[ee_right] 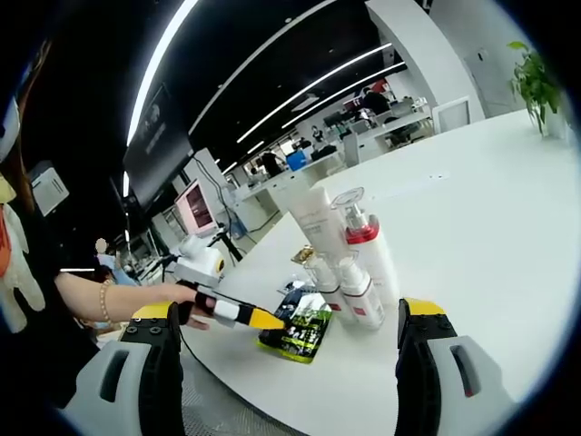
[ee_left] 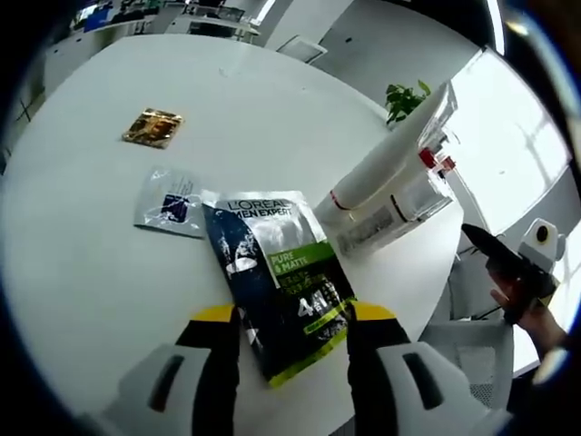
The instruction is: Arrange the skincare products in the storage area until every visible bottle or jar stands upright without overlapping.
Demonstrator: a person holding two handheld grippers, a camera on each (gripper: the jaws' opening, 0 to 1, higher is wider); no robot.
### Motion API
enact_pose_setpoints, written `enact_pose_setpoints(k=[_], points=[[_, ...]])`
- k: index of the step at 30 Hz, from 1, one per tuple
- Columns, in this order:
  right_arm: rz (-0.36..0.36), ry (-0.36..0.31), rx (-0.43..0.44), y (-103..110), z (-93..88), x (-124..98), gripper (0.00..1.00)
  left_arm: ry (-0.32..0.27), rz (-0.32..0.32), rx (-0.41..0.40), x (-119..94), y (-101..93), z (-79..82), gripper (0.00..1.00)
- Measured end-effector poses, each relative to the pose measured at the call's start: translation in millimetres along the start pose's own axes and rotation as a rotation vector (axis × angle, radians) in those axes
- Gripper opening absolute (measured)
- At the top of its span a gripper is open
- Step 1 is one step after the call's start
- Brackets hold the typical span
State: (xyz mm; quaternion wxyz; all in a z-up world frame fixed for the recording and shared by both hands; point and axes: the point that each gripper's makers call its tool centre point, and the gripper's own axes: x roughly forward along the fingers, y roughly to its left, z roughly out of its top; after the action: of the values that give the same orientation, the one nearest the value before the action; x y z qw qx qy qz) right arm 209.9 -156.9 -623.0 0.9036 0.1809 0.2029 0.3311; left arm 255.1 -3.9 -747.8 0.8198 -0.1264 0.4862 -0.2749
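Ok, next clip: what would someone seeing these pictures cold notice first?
Probably the dark L'Oreal sachet with its green label, lying flat on the white round table between the open left gripper jaws. Next, the cluster of white bottles with red collars standing upright in the right gripper view, then the small gold packet alone farther off.

On the round table [ee_left: 82, 272], seen in the left gripper view: L'Oréal Men Expert sachet [ee_left: 277, 277] nearest, its lower end lying between the left gripper's [ee_left: 292, 350] jaws. Smaller sample sachet [ee_left: 172, 202] just beyond it to the left, its edge touching or tucked under the larger one. Small foil packet [ee_left: 153, 127] farther back on the left, well apart. Cluster of tube [ee_left: 386, 154] and pump bottles [ee_left: 413, 186] to the right, near the table's edge. Potted plant [ee_left: 406, 98] behind the cluster.
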Motion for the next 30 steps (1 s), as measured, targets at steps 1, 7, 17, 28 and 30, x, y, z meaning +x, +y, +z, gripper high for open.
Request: enact_pose_setpoints(k=[1, 7, 17, 28, 30], points=[[0.0, 0.0, -0.001, -0.3, -0.1, 0.0, 0.99, -0.001, 0.002, 0.001, -0.1, 0.5, 0.1, 0.4], [0.0, 0.001, -0.005, 0.1, -0.4, 0.0, 0.99, -0.002, 0.016, 0.01, -1.8, 6.2, 1.0, 0.4], [0.0, 0.013, -0.028, 2.0, -3.8, 3.1, 0.99, -0.036, 0.02, 0.02, -10.4, 8.5, 8.6, 0.42], [0.003, 0.019, -0.049, 5.7, -5.5, 4.6, 0.99, -0.059, 0.037, 0.039, -33.7, 4.5, 0.8, 0.51], [0.007, 0.022, -0.053, 6.5, -6.4, 4.5, 0.99, -0.071, 0.037, 0.033, -38.0, 5.6, 0.4, 0.53]])
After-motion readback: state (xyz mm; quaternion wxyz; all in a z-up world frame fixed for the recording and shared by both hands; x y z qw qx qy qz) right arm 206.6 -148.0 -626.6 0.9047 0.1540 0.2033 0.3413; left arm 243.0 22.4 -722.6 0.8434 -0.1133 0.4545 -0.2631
